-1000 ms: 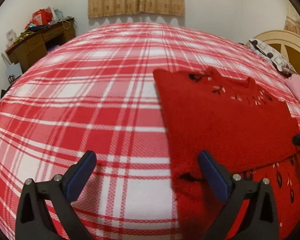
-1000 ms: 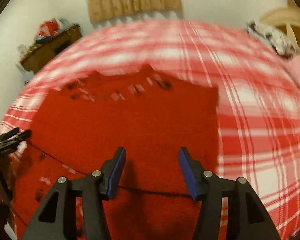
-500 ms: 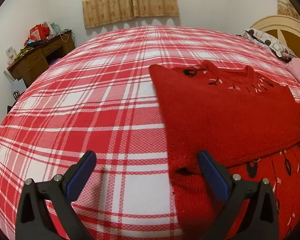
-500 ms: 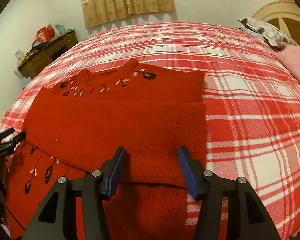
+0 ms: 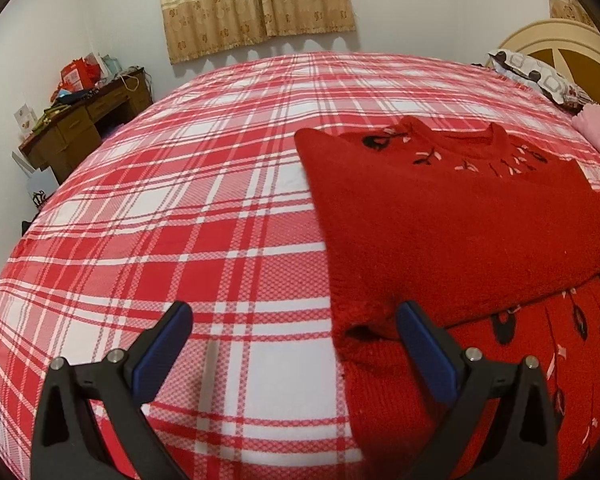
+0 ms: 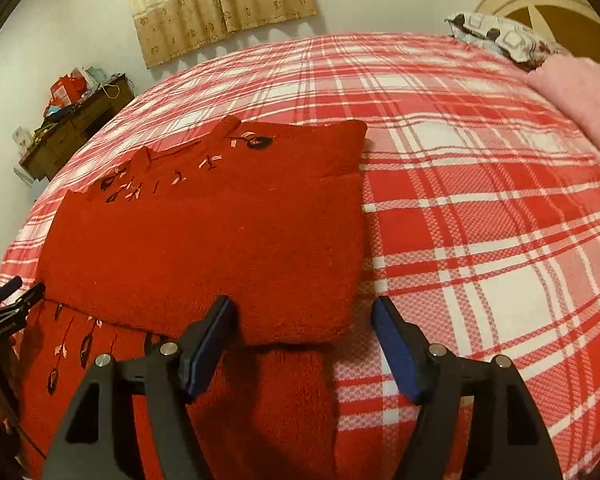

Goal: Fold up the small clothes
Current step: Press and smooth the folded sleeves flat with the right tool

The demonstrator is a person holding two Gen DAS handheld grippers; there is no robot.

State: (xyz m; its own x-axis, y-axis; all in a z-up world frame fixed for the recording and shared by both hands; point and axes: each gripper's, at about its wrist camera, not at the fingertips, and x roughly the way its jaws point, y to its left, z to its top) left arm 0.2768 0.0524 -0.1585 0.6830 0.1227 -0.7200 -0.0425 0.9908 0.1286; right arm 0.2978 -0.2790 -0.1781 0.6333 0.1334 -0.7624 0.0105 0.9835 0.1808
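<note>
A red knitted sweater (image 5: 452, 216) with dark embroidered flowers lies flat on the red and white plaid bed (image 5: 204, 208), its lower part folded up over the chest. My left gripper (image 5: 294, 320) is open above the sheet, its right finger beside the fold's left corner. In the right wrist view the sweater (image 6: 204, 248) fills the left half. My right gripper (image 6: 302, 308) hovers over the fold's right corner; its jaws are opening and the pads do not press on the cloth. The left gripper (image 6: 14, 294) shows at the far left edge there.
A wooden desk (image 5: 80, 128) piled with clutter stands by the wall at the back left. At the right are a patterned pillow (image 6: 496, 36), a pink blanket (image 6: 580, 96) and a rounded headboard (image 5: 568, 48). A curtain (image 5: 256, 4) hangs behind the bed.
The right gripper's jaws have spread wider over the fold's right corner, and the folded layer now rests on the sweater. The left gripper has stayed open and hardly moved.
</note>
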